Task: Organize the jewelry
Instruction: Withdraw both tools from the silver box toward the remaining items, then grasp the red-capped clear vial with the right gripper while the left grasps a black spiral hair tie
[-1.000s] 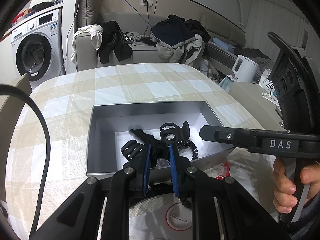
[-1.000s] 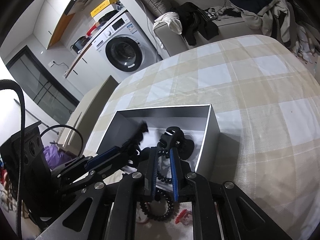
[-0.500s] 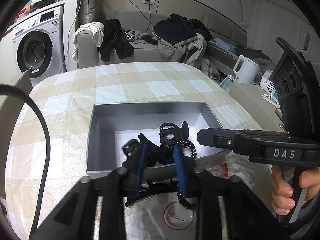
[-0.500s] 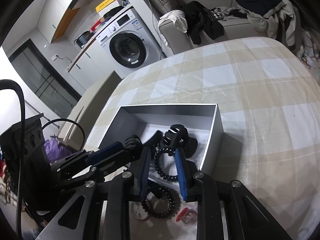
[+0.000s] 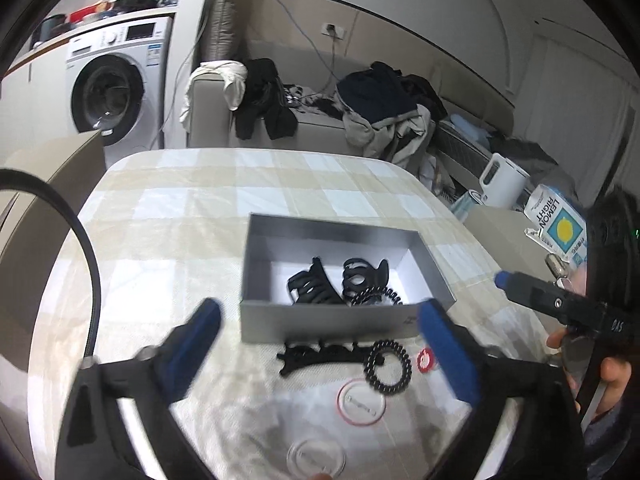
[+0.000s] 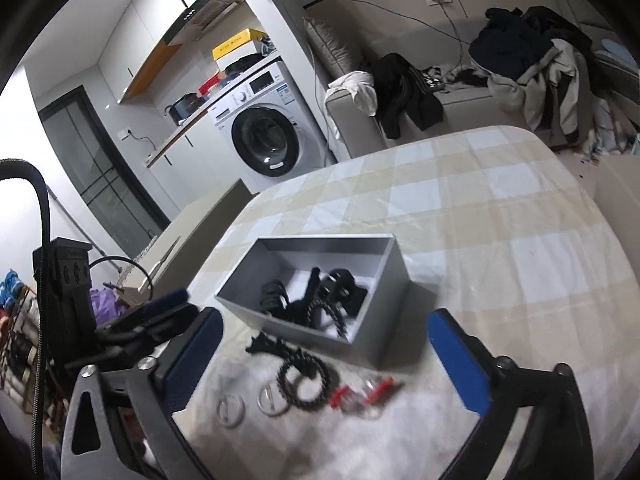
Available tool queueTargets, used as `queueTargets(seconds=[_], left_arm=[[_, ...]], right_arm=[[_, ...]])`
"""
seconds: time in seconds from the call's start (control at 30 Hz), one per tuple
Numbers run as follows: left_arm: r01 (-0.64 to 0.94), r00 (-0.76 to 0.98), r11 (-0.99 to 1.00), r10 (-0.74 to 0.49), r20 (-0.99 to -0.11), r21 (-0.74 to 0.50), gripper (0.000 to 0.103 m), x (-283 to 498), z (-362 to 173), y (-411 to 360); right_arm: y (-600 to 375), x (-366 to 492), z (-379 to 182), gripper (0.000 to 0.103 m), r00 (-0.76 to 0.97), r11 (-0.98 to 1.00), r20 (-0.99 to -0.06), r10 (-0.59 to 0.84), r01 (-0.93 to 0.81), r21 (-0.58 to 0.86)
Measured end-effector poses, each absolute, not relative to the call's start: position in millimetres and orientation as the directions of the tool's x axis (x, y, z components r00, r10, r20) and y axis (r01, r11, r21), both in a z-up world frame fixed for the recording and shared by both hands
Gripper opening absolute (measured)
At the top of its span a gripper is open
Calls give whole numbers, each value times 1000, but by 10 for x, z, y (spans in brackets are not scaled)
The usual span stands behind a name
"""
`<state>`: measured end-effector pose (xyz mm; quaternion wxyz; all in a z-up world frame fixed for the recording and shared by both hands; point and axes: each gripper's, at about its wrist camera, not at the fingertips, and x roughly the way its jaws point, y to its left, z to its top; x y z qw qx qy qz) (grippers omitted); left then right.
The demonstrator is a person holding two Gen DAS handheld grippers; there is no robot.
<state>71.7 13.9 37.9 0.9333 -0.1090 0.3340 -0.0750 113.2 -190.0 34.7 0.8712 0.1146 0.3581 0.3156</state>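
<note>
The grey box (image 5: 340,320) on the checked tablecloth holds two black claw clips (image 5: 310,286) (image 5: 364,274) and a black coil hair tie (image 5: 378,294). In front of it lie another black claw clip (image 5: 316,354), a second coil tie (image 5: 387,366) and a small red piece (image 5: 425,359). My left gripper (image 5: 320,316) hangs before the box, its jaws opening wide, with nothing held. My right gripper (image 6: 326,322) is likewise opening and grips nothing. From the right wrist I see the box (image 6: 280,324), its coil tie (image 6: 336,316) and the loose tie (image 6: 306,380).
Clear round discs (image 5: 361,401) (image 5: 316,458) lie on the white cloth nearest me. A person's hand (image 5: 604,376) holds the right gripper's handle. A kettle (image 5: 502,180) and lemon carton (image 5: 560,228) stand right of the table. A washing machine (image 6: 266,142) and cluttered sofa (image 6: 460,100) stand behind.
Both grippers went from shut to wide open and drew back and up from the box. The claw clip and coil tie they held now lie inside it.
</note>
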Motion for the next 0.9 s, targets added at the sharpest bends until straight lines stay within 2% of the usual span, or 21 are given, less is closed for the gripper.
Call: queueTargets(seconds=[0.2,0.53,0.77,0.9], left_arm=[[35,776,971,-176,-606,-238,102,579,291,141],[17,749,977,-153,-644,-212,102,544,112,109],[14,735,972,-168,-657,-233,102,563,51,127],[20,734,974,-168,-658,-226,102,560,55,97]], right_arm=[[-1980,1033,110,103,531,818,-624,573,-423,390],[-1904,1053,-165,101,439,792,-665,604,-425,439],[-1774,1024,-241,71,364,751,-673,643,-471,463],[-1720,1010,-270,61,344,737,-673,655,-491,466]])
